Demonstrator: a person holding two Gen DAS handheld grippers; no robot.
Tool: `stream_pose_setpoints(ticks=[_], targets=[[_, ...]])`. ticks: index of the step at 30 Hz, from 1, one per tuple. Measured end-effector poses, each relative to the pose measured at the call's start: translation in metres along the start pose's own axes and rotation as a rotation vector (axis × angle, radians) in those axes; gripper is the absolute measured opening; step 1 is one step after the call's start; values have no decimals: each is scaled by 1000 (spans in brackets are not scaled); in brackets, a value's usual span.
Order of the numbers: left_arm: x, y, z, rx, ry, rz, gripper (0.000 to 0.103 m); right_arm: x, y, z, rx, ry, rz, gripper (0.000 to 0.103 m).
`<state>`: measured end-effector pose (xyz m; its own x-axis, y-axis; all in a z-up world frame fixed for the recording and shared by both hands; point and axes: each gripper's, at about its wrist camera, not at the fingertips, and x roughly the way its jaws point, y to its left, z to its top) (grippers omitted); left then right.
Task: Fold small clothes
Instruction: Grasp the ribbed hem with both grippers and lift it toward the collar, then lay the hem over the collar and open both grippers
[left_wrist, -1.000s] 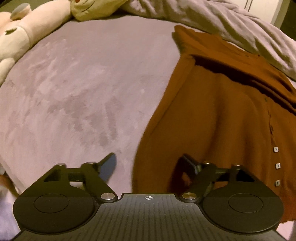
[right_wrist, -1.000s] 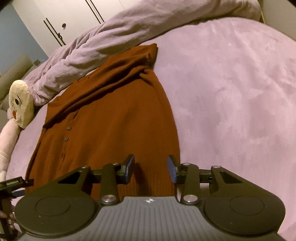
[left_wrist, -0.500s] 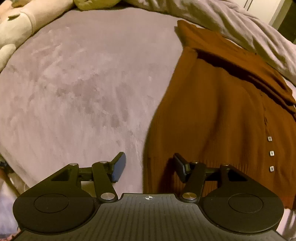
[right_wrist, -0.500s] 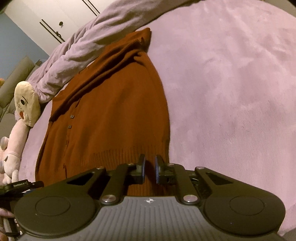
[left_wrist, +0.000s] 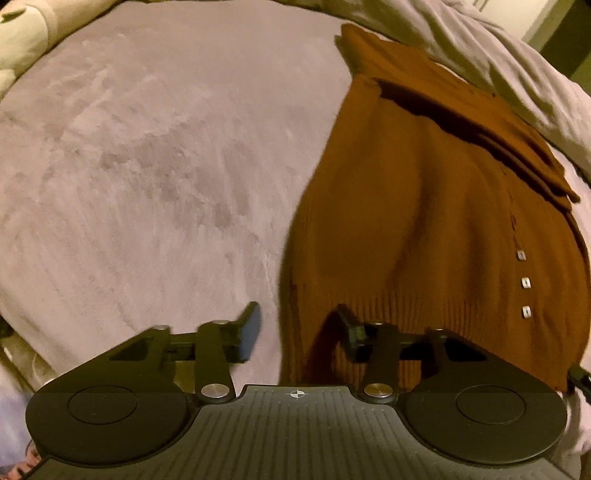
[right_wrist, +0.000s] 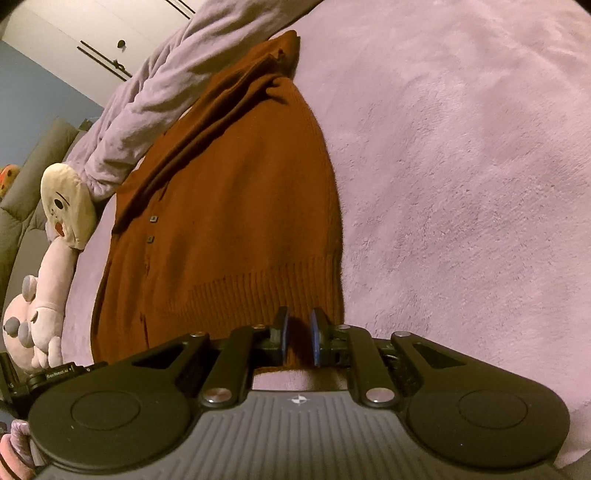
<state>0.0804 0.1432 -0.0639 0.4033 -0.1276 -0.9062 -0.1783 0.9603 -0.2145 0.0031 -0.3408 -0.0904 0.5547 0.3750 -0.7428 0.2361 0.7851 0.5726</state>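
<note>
**Both grippers at the cardigan hem**

Rust-brown knit cardigan (left_wrist: 424, 221) lies flat, front up, on the mauve plush blanket (left_wrist: 147, 166), ribbed hem toward the cameras, neck end toward the rumpled lilac duvet (right_wrist: 155, 92) w/ one sleeve folded across the top. Small square buttons (left_wrist: 524, 283) run up the placket, on the side of the cardigan away from the left gripper.

Left gripper (left_wrist: 295, 332): jaws have just been closing, now abt a third open. They straddle the hem corner at the cardigan's side edge; one finger over the knit, the blue-padded finger (left_wrist: 249, 334) over bare blanket just beside the edge. Pads not pressing the fabric yet, so no hold.

Right gripper (right_wrist: 298, 336): at the opposite hem corner, nr the cardigan's other side edge. Jaws nearly together, a narrow gap only, w/ ribbed hem fabric pinched between the blue pads (right_wrist: 283, 334). Grip looks made.

Beyond the cardigan's button side, in the right wrist view: a cream plush w/ a face (right_wrist: 66, 205) and a pink plush (right_wrist: 33, 314) at the blanket's edge. White wardrobe doors (right_wrist: 92, 37) past the duvet. Part of a hand (right_wrist: 16, 454) shows at that view's lower corner.
</note>
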Motion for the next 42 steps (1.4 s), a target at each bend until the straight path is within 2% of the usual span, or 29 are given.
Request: stream_pose_setpoints(ticks=[1, 3, 8, 9, 14, 17, 19, 20, 22, 24, 25, 26, 30, 33, 35, 39, 42], targets=[[-1, 3, 0, -5, 13, -22, 36, 0, 0, 1, -3, 2, 1, 11], [0, 10, 0, -39, 42, -66, 24, 0, 1, 1, -14, 7, 7, 10], [1, 19, -3, -97, 59, -99, 25, 2, 2, 2, -31, 20, 5, 9], [1, 20, -3, -110, 64, -114, 28, 2, 2, 3, -29, 22, 5, 9], [5, 22, -1, -135, 100, -171, 35, 4, -3, 6, 19, 43, 29, 12], [12, 28, 3, -178, 128, -208, 35, 4, -8, 7, 54, 51, 58, 15], [14, 29, 6, -188, 140, -233, 29, 7, -8, 7, 54, 64, 67, 15], [16, 28, 7, -182, 152, -243, 11, 8, -7, 7, 48, 68, 69, 15], [20, 26, 8, -185, 171, -259, 9, 9, -3, 8, 26, 71, 59, 15], [21, 24, 8, -187, 176, -279, 9, 9, 0, 10, -5, 71, 49, 8], [21, 24, 9, -201, 178, -295, 9, 9, 2, 11, -19, 74, 48, 1], [20, 24, 10, -220, 180, -321, 9, 8, 3, 12, -26, 78, 50, 0], [9, 18, 28, -253, 145, -414, 9, 3, 10, 25, -6, 82, 110, 0], [-7, 10, 55, -282, 73, -503, 9, -4, 19, 44, 22, 48, 177, 0], [-15, 3, 76, -275, 20, -525, 9, -7, 26, 62, 34, 12, 216, 0], [-22, -13, 104, -255, -58, -555, 9, -11, 44, 94, -47, -57, 162, 0], [-9, -24, 107, -242, -44, -546, 9, -6, 37, 93, -74, -4, 87, 3]])
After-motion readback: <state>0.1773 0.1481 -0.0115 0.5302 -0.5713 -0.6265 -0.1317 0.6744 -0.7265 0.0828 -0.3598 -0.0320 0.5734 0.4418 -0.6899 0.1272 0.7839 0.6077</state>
